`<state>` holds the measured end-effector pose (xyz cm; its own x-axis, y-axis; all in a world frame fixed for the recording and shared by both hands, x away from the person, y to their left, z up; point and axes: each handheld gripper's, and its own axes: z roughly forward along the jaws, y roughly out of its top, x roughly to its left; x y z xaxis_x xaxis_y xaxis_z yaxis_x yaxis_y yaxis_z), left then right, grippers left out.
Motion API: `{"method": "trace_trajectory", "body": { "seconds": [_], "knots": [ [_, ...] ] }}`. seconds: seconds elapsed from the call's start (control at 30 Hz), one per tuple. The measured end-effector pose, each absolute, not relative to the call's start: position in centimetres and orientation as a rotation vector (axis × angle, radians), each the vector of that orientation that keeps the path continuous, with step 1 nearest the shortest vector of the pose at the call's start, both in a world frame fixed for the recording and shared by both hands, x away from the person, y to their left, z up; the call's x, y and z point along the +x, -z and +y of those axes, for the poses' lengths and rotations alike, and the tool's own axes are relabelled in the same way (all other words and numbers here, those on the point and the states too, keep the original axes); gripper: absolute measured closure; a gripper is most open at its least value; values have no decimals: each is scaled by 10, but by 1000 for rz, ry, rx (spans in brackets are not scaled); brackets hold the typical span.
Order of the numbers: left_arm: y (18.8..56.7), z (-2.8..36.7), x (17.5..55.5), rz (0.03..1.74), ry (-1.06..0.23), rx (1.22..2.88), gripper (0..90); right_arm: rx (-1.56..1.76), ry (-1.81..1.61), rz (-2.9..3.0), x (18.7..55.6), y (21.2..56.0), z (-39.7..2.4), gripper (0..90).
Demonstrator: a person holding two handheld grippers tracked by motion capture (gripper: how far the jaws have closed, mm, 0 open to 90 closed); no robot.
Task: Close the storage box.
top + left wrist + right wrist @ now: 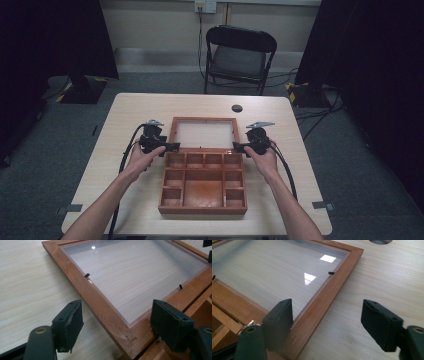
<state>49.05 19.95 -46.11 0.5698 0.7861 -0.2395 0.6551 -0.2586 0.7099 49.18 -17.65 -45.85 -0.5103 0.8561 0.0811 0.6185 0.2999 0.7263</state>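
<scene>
Fingers of the left gripper [117,327] stand apart, one over the bare surface [27,287] outside the lid's wooden frame [100,305], the other over the frame's near corner by the hinge line; neither pad presses the wood. Fingers of the right gripper [327,322] are likewise parted: one sits over the glass pane just inside the frame rail [329,292], the other hangs over bare surface outside it, with the rail between them and nothing gripped.

Seen from the high view, the wooden box [203,187] lies open in the middle of the surface [125,110], its glass-paned lid [204,134] folded flat away from the person and its compartmented tray toward them. Left gripper [167,146] sits at the lid's left edge near the hinge, and right gripper [240,146] at the lid's right edge, each held in a hand [145,159].

Bare surface runs wide on both sides of the box, out to the left and right edges. A strip is free between the lid's far rail and the far edge of the surface, broken by a round dark cable hole [237,108]. The tray's near wall lies close to the near edge. Beyond the far edge stands a black folding chair [239,57], well apart from the box.
</scene>
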Motion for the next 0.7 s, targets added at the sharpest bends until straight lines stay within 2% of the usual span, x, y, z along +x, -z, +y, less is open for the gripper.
{"method": "trace_trajectory", "body": {
  "seconds": [0.2,0.3,0.37,0.5,0.6,0.7],
  "knots": [
    [463,196,495,1159,-174,1983,281,1355,-1056,2255,491,458,-177,343],
    [463,197,500,1163,-147,1990,276,1384,-1086,2275,495,460,-180,327],
    [465,199,503,1181,-151,1989,316,1404,-1110,2281,499,462,-181,292],
    [471,202,507,1194,-103,1954,268,1462,-1157,2274,507,468,-178,229],
    [472,200,509,1204,-98,1949,259,1493,-1191,2275,510,471,-177,217],
    [473,196,510,1214,-99,1945,212,1537,-1235,2276,512,475,-174,201]
  ]
}}
